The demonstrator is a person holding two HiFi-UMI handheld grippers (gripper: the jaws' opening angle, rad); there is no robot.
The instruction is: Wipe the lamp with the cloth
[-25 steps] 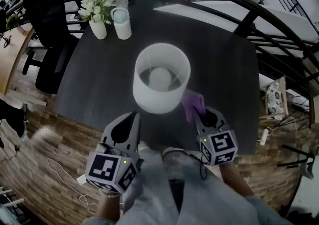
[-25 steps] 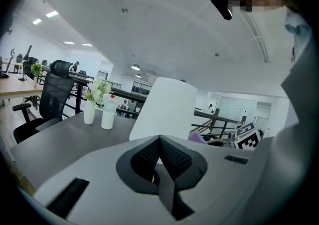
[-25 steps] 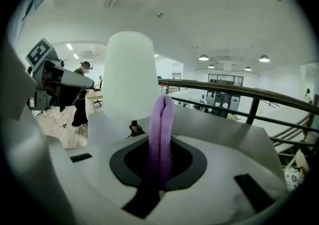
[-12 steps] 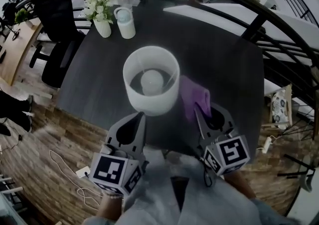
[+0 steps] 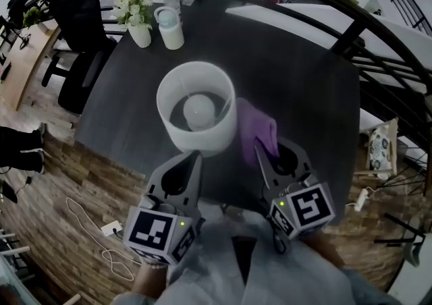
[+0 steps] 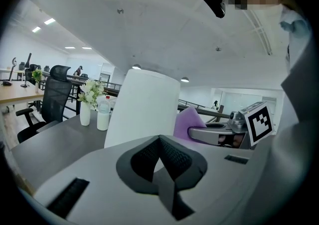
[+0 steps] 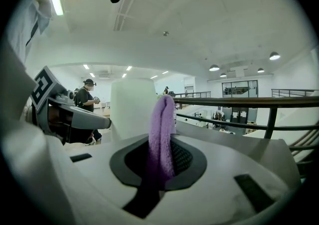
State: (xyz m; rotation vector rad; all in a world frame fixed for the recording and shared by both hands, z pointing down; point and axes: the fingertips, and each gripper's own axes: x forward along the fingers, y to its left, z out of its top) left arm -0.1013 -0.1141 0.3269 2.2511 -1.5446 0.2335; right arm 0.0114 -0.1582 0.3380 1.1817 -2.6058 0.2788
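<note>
Holding the cloth: the right gripper, its jaws pressed together on a fold of the purple cloth.
Cloth: it rises from between the right jaws and spreads out beyond their tips, toward the right side of the lamp. Whether it touches the shade cannot be told.
Lamp: the white lamp stands upright on the dark worktop, just ahead of both pairs of jaws. It is straight in front of the left pair, and ahead and to the left of the right pair.
Left gripper: the left gripper has its jaws closed on each other with nothing between them. Their tips point at the near side of the shade.
Side by side: the two grippers sit near each other, with the cloth in the right one.
Far beyond the jaws: a vase of white flowers and a white bottle stand past the lamp at the worktop's far left corner. A black office chair stands off that corner.
</note>
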